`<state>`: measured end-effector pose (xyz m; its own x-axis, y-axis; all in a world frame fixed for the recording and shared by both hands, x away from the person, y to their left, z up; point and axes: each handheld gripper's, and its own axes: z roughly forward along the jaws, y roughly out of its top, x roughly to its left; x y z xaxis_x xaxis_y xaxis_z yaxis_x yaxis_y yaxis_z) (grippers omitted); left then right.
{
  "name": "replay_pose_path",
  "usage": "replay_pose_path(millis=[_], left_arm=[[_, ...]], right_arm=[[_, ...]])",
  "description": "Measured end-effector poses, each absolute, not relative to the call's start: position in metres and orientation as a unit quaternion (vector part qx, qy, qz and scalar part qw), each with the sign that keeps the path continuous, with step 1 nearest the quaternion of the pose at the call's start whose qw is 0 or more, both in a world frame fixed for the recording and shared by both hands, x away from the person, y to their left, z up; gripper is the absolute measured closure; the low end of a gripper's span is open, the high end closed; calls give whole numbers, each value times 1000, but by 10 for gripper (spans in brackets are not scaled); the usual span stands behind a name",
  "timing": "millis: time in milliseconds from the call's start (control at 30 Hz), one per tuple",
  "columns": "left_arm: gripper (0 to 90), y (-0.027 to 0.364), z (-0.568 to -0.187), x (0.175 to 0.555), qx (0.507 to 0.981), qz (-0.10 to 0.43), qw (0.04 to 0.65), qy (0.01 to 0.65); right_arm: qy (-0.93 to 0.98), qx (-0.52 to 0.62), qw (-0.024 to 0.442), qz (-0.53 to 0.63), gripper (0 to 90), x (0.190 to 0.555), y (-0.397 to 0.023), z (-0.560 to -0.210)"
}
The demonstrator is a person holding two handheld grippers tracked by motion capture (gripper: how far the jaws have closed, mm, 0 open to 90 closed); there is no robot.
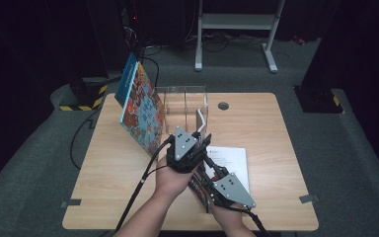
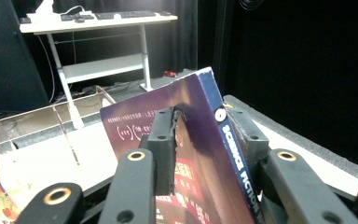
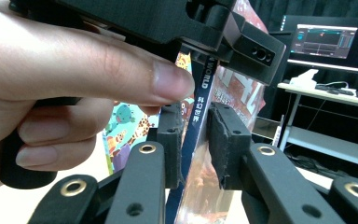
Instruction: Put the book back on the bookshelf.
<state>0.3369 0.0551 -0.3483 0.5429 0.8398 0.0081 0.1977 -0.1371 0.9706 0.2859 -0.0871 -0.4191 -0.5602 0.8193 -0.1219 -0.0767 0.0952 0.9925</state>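
Note:
A science-fiction paperback with a purple cover and dark blue spine stands upright between both grippers, over the table's front middle. My left gripper is shut on it, one pad on the cover and the other behind the spine. In the high view the left gripper sits above the book. My right gripper comes in from lower right. In its own view the right gripper straddles the spine; the left pad is at the book and a narrow gap shows before the right pad.
A colourful picture book leans on a clear acrylic rack at the back of the wooden table. A white sheet lies under the grippers. A grommet is behind. The person's left hand is close.

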Motion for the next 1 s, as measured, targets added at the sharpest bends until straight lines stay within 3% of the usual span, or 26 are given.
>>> replay_pose_path(millis=[200, 500, 667, 1000], left_arm=[[776, 53, -347, 336, 687, 302, 549, 368], [799, 55, -348, 340, 691, 305, 552, 354], [835, 58, -351, 343, 691, 292, 557, 357], [836, 77, -354, 343, 674, 310, 565, 360]], right_arm=[[647, 286, 365, 605, 708, 287, -85, -417], [652, 295, 355, 601, 698, 291, -83, -415], [662, 286, 340, 604, 741, 290, -80, -415], [658, 312, 332, 599, 699, 294, -98, -416]])
